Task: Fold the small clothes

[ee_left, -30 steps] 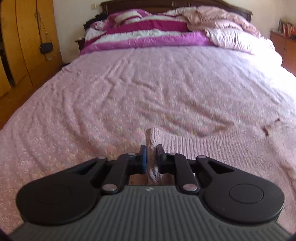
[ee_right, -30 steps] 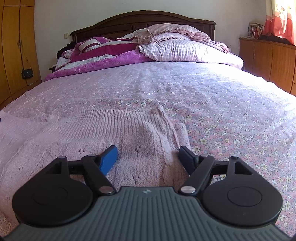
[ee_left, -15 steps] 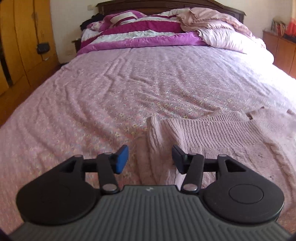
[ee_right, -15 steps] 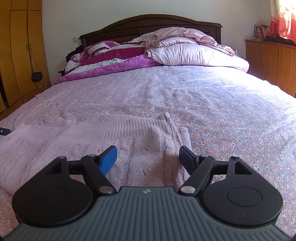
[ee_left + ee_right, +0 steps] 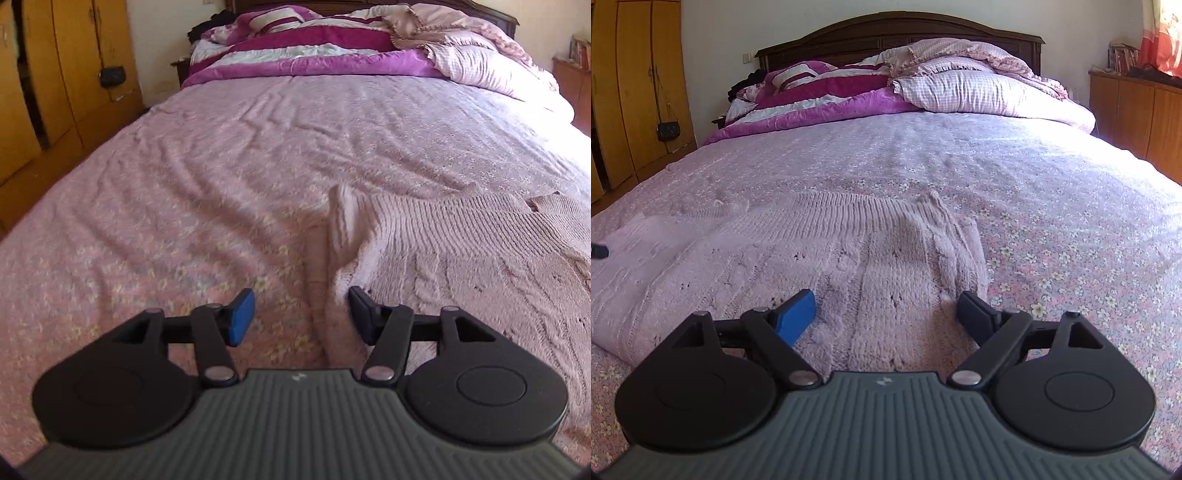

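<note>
A pale pink knitted sweater (image 5: pixel 820 251) lies flat on the bed's pink floral sheet (image 5: pixel 1052 206). In the left wrist view the sweater (image 5: pixel 461 258) stretches to the right, and its raised left edge fold (image 5: pixel 341 218) stands just ahead of my left gripper (image 5: pixel 301 315). That gripper is open and empty, straddling the sweater's left edge. My right gripper (image 5: pixel 886 314) is open and empty, low over the sweater's right part, near its right edge (image 5: pixel 971 254). A fingertip of the left gripper (image 5: pixel 598 251) shows at the far left of the right wrist view.
Piled magenta and white quilts (image 5: pixel 827 96) and a checked pillow (image 5: pixel 979 92) lie at the dark wooden headboard (image 5: pixel 886 33). Yellow wardrobes (image 5: pixel 55 74) stand left of the bed. A wooden cabinet (image 5: pixel 1134 110) stands to the right.
My left gripper was shut on the sweater's left edge a second ago; it has opened, let go and drawn back. The right gripper stayed open and lifted slightly.
</note>
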Tool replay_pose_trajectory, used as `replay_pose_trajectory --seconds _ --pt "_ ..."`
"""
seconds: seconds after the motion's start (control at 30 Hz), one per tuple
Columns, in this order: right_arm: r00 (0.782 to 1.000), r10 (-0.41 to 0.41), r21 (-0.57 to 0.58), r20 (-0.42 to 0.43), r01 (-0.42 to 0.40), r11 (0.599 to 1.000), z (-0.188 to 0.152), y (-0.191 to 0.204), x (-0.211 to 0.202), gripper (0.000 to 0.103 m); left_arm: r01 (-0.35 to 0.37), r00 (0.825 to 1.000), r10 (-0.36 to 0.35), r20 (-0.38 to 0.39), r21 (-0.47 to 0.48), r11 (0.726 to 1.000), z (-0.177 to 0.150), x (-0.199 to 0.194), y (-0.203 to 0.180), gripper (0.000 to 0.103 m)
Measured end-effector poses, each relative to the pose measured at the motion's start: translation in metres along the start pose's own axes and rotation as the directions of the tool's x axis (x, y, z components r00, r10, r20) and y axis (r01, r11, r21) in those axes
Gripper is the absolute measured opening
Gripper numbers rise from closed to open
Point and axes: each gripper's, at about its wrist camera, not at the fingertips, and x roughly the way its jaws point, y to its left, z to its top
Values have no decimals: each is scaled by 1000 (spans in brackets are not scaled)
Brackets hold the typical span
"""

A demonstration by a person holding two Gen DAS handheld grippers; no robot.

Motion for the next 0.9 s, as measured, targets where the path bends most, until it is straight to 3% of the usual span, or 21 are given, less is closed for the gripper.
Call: replay_pose_trajectory --seconds 0.27,0.47,0.57,0.9 --pt "1000 10 81 -9 -10 997 2 -13 -1 99 35 999 -35 9 -13 999 -2 -19 -1 58" --pt "997 72 233 -9 -68 970 2 -38 -14 102 63 998 -62 8 -64 996 -11 -49 1 63" --pt "996 87 294 -4 -82 952 3 -49 -21 102 63 998 -63 0 -77 995 -19 -63 -1 76" --pt "990 138 373 -31 -117 920 -6 -63 -44 103 81 995 -85 -43 -87 993 -39 -103 -19 76"
